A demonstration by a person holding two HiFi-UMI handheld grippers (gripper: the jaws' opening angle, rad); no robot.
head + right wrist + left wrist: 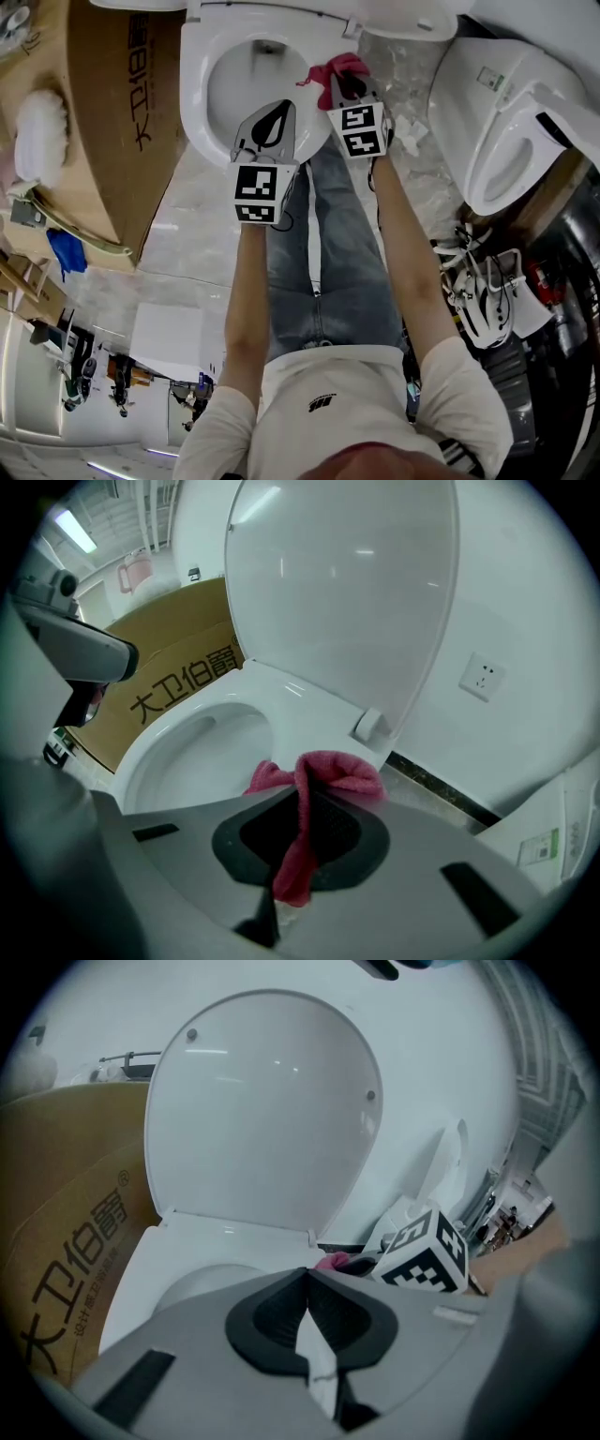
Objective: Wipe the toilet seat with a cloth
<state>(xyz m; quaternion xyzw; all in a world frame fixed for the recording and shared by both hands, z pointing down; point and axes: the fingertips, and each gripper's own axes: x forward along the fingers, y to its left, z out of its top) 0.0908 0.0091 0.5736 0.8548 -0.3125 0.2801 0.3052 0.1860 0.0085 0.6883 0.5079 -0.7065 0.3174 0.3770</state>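
Note:
The white toilet's seat rim (199, 103) (305, 714) (141, 1265) rings the bowl, and the lid (262, 1119) (347, 592) stands raised. My right gripper (339, 82) (302, 799) is shut on a pink cloth (343, 66) (330, 772). The cloth's bunched end rests at the seat's right rear rim, near the hinge. My left gripper (284, 106) (305, 1274) hovers over the bowl's front right, its jaws meeting at the tips with nothing held. From the left gripper view the pink cloth (333, 1261) peeks out beside the right gripper's marker cube (427, 1251).
A cardboard box (103, 112) (66, 1241) stands hard against the toilet's left side. A second white toilet (506, 122) is on the right, with a white helmet (483, 309) and clutter below it. A wall socket (483, 677) is behind. The person's jeans-clad legs (328, 253) are in front of the bowl.

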